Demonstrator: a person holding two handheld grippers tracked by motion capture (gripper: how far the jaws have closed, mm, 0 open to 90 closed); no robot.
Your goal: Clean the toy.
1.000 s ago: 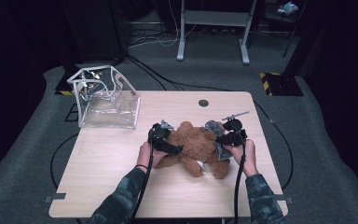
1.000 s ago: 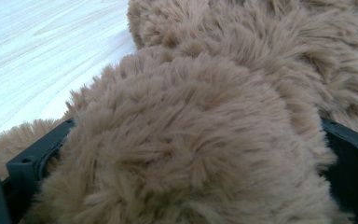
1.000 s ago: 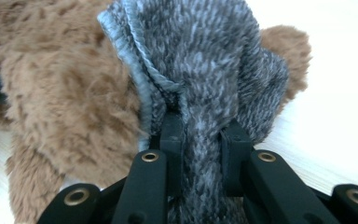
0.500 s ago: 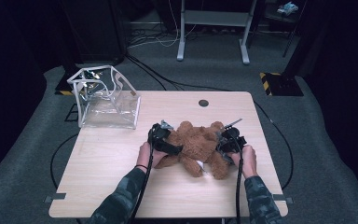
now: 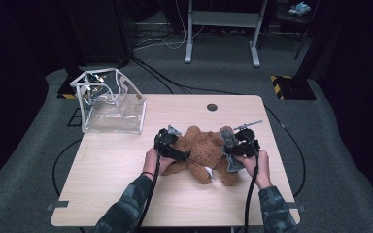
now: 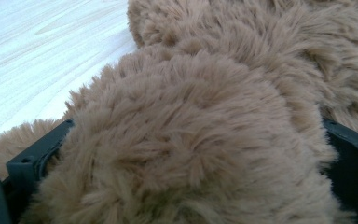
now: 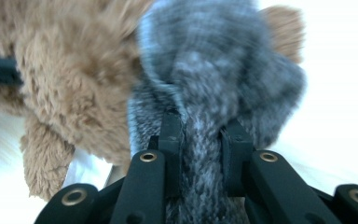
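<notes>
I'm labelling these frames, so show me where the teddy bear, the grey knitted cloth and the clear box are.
teddy bear [image 5: 201,148]: high view, on its brown belly.
grey knitted cloth [image 7: 214,88]: right gripper view, on the bunched fold above the jaws.
clear box [image 5: 111,116]: high view, on its front wall.

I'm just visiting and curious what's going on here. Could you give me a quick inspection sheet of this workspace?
Surface: light wooden table with a dark round hole near its far edge.
Job's things: brown teddy bear lying mid-table; grey knitted cloth at its right side.
Clutter: clear plastic box at the far left corner.
Grippers: left gripper jaws around the bear's fur; right gripper shut on the grey cloth.
Cables: one black cable trails from each gripper along the forearms.
Surroundings: grey carpet, floor cables, a metal stand behind.
</notes>
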